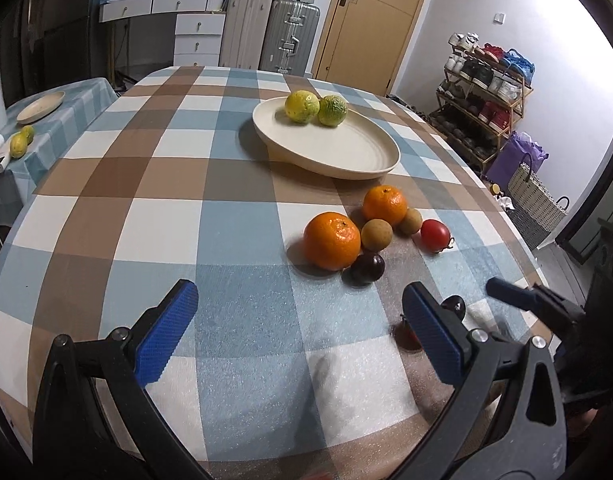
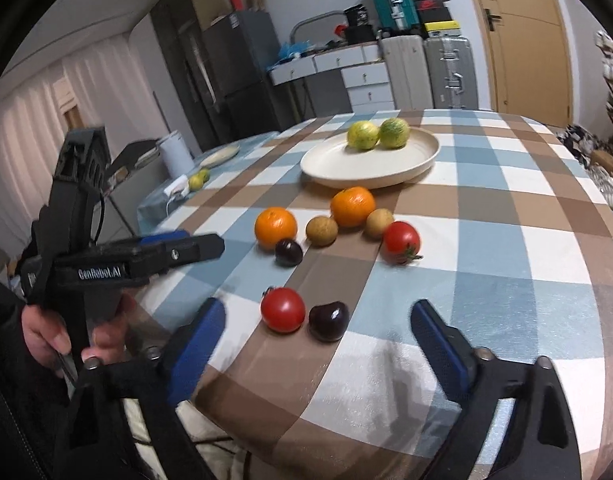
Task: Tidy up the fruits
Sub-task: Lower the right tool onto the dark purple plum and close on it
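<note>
**Fruits: two on the plate, the rest loose on the checked cloth**

Fruits lie in two groups on the large table under a blue, brown and white checked tablecloth (image 1: 234, 220). Seen from the left wrist, the wide cream round plate (image 1: 346, 152) sits at 12 o'clock of the loose cluster, well apart from both grippers. On its far side rest two yellow-green round citrus fruits (image 1: 302, 107), touching each other.

Near the plate's front rim lie two orange mandarins (image 1: 332, 246), one nearer the plate, one nearer the camera. Two small tan round fruits (image 1: 376, 234) sit between and beside them. A red tomato with a green stalk (image 1: 435, 235) lies at 3 o'clock of that cluster, and a dark purple plum-like fruit (image 1: 367, 267) touches the near mandarin at 5 o'clock.

In the right wrist view, a second red tomato (image 2: 283, 309) and a second dark purple fruit (image 2: 328, 321) lie side by side, just ahead of the right gripper (image 2: 318, 336). Its blue-padded jaws are spread wide, holding nothing.

The left gripper (image 1: 302, 328) likewise hangs released over bare cloth, jaws wide apart.
</note>
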The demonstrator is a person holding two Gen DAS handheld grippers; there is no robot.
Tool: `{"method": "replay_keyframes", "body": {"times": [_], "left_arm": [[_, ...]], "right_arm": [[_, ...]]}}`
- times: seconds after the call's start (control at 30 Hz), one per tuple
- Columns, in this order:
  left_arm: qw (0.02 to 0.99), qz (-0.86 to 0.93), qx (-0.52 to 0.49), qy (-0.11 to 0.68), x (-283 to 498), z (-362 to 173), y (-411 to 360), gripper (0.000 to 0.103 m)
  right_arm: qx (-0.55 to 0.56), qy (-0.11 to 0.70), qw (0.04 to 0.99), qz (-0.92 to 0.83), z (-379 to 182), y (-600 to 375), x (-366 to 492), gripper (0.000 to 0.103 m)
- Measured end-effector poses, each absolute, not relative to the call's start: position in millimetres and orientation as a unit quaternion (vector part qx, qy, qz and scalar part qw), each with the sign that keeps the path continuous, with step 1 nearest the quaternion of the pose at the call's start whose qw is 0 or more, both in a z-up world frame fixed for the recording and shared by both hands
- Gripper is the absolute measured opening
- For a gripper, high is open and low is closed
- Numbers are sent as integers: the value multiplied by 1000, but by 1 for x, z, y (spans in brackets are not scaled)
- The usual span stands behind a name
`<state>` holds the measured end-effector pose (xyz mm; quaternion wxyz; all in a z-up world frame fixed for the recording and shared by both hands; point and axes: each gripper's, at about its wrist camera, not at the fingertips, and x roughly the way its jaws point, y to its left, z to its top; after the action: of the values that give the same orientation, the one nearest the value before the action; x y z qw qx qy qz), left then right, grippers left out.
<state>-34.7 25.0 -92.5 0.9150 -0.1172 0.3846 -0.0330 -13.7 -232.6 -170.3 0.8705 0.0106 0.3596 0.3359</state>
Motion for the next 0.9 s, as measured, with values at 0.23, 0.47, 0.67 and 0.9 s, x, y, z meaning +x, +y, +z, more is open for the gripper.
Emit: {"method": "replay_keyframes", "body": {"times": [0.23, 0.47, 0.67, 0.9], "left_arm": [[916, -34, -120, 381, -34, -90, 27, 102], [915, -42, -123, 383, -32, -91, 25, 102], [914, -46, -118, 385, -30, -92, 20, 102], [912, -57, -112, 391, -28, -95, 13, 102]], "right_arm": [[0, 375, 862, 342, -182, -229, -7, 67], [10, 381, 857, 348, -185, -230, -2, 45], [29, 389, 852, 350, -190, -234, 4, 25], [52, 382, 850, 358, -190, -241, 4, 24]]}}
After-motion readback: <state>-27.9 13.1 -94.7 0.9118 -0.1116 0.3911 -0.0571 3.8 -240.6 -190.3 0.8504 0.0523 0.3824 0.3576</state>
